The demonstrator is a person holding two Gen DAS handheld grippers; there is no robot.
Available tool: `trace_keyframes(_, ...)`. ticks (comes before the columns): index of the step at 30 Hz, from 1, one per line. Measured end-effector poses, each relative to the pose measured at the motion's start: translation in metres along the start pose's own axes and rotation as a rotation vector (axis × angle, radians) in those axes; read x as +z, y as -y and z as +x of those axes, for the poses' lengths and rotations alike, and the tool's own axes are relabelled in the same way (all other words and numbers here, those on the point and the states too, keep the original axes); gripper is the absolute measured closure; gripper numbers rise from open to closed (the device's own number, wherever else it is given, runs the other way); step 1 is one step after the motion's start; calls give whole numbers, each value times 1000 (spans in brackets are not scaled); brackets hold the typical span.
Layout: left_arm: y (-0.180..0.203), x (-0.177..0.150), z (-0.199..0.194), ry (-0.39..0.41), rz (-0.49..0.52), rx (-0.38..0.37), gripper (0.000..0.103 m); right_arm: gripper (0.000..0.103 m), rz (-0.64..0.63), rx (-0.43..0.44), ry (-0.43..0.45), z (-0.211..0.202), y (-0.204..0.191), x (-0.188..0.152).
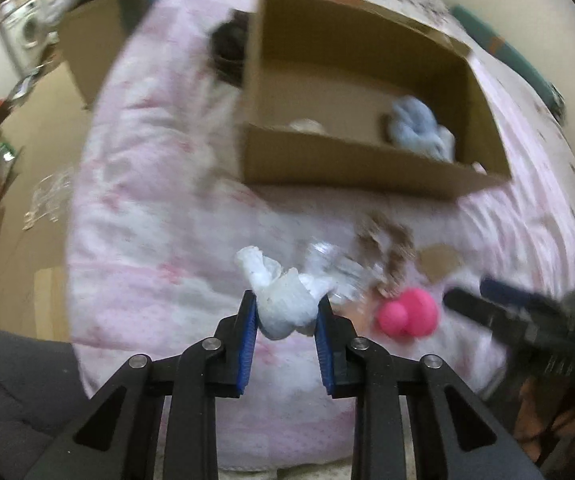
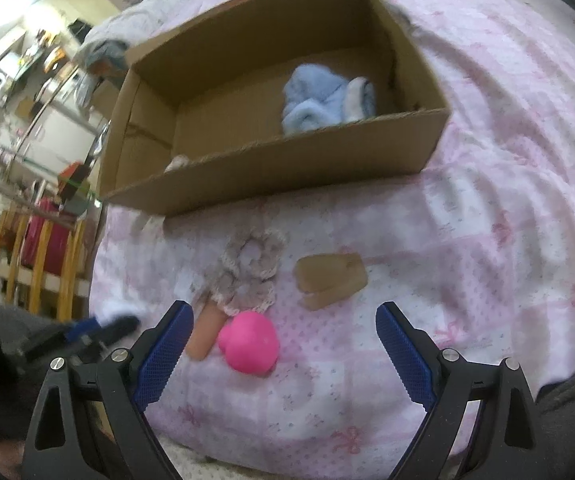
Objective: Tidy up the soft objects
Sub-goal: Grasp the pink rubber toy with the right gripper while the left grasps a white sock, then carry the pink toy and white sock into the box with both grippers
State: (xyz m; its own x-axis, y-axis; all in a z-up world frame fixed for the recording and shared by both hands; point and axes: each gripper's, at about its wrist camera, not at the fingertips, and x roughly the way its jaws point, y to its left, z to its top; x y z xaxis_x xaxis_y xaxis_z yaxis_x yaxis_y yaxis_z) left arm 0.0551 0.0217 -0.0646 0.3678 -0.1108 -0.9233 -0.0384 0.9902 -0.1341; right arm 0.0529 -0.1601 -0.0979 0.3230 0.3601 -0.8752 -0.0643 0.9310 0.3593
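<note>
A: Nearest the lens in the left wrist view, what does the left gripper (image 1: 286, 317) have?

B: A white cloth (image 1: 283, 300), crumpled, pinched between the blue pads (image 1: 248, 340). The jaws stand narrow, pressing it from both sides at lower centre. Whether it is clear of the bed (image 1: 147, 220) I cannot tell.

A: And the right gripper (image 2: 283, 344)?

B: Wide open, with nothing in it. In its own view the jaws frame the lower centre, and a pink toy (image 2: 249, 342) lies on the bed between them, just beside the left pad and not touched.

A: Next out?

B: A tan tube (image 2: 204, 336) lies against the toy's left side. Just above both sits a beige lace scrunchie (image 2: 247, 276), and to its right a brown piece (image 2: 329, 280), blurred, so I cannot say what it is. At lower left of that view the left gripper shows as a dark blur.

A: Farthest?

B: An open cardboard box (image 2: 287, 160) across the upper half, standing on the pink quilted bed. A blue fluffy cloth (image 2: 323, 100) lies in its right end, and a small pale thing (image 2: 177, 162) peeks over the front wall at the left end.
</note>
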Motion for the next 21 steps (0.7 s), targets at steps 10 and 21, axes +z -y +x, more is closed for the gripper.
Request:
trace_keyframes(10, -16, 4, 4, -2, -60, 53, 79, 15, -182, -51, -145, 47, -33, -17)
trace_keyframes(21, -14, 5, 3, 13, -60, 72, 79, 52, -243, -97, -157, 56, -41, -25)
